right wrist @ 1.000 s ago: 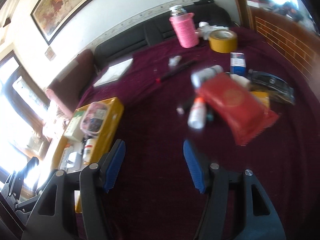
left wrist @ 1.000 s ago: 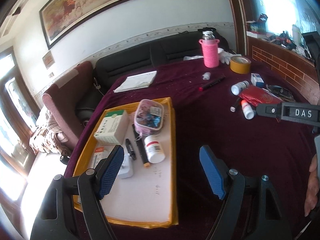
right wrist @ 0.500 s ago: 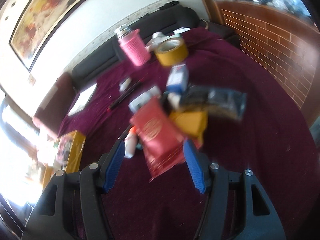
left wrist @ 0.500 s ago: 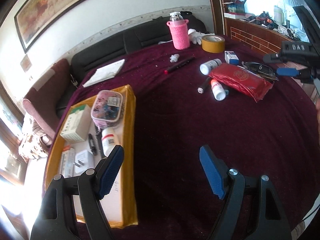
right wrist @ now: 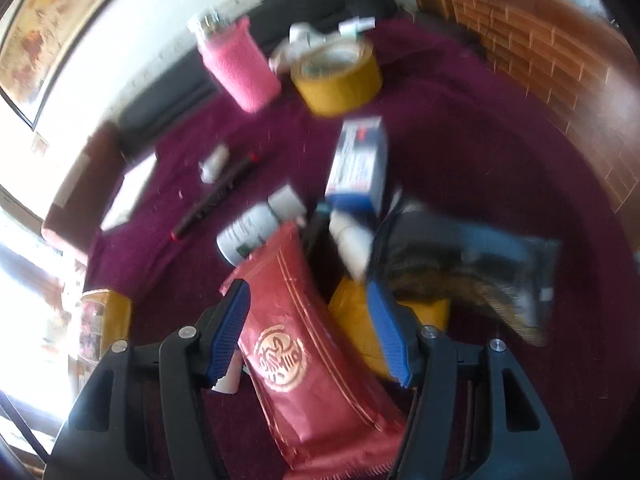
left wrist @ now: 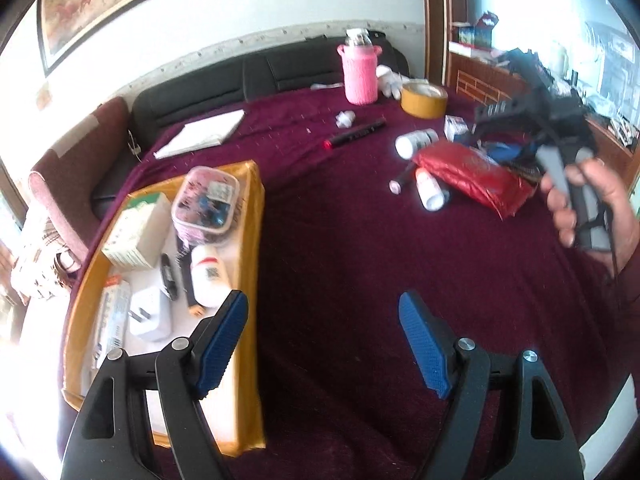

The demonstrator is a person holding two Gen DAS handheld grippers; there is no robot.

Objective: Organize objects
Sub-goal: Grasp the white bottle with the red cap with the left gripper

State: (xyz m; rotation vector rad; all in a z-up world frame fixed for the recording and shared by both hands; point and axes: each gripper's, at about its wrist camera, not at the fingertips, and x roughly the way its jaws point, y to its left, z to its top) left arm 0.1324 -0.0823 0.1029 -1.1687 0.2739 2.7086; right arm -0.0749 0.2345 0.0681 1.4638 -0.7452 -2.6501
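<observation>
Right gripper (right wrist: 308,332) straddles red pouch (right wrist: 316,360) at lower centre, jaws wide, pickup seemingly imminent, needing closure; left gripper (left wrist: 324,344) waits wide, empty, beside yellow tray (left wrist: 250,240) at left.

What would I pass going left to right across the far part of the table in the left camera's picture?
White notepad → small white crumpled scrap → black marker with red end → pink sleeved bottle → roll of yellow tape → small blue and white box.
</observation>
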